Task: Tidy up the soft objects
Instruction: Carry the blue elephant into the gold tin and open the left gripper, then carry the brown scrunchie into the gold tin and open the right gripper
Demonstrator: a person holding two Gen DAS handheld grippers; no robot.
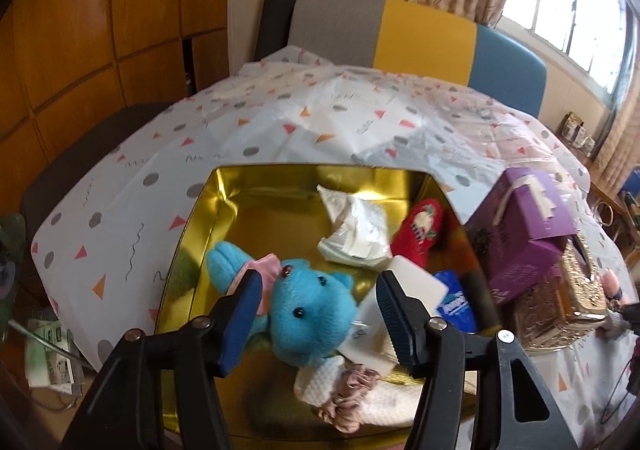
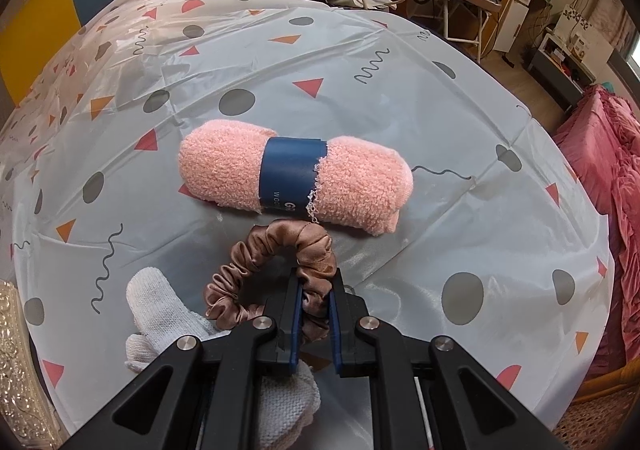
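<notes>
The left gripper (image 1: 318,314) is hanging over a gold tin (image 1: 224,209) with its 2 jaws standing apart, about half wide, and gripping nothing. A blue plush bear (image 1: 308,314) is lying in the tin directly between and below the jaws, its head between the 2 blue pads, neither pad pressing on it. Just below the bear, toward the camera, a white knitted cloth (image 1: 384,402) and a pinkish-brown scrunchie (image 1: 352,398) are resting on the tin floor. Beyond the right jaw, a white flat pack (image 1: 416,282) and a blue tissue pack (image 1: 456,308) are lying against the tin's right side. Farther ahead, a crumpled white packet (image 1: 356,230) and a red plush piece (image 1: 420,226) are sitting near the far right corner. Outside the tin to the right, a purple box (image 1: 528,226) is leaning over a gold ornate box (image 1: 560,306) on the patterned tablecloth (image 1: 280,121).

The right gripper (image 2: 316,282) is pointing steeply down, its jaws pinching narrowly on a brown satin scrunchie (image 2: 276,250), whose loop is arching out ahead and to the left of the tips. A white knitted cloth (image 2: 160,306) is lying just left of and under the gripper. Just ahead of the scrunchie, a rolled pink towel (image 2: 224,165) with a blue paper band (image 2: 292,169) is lying crosswise on the tablecloth.
</notes>
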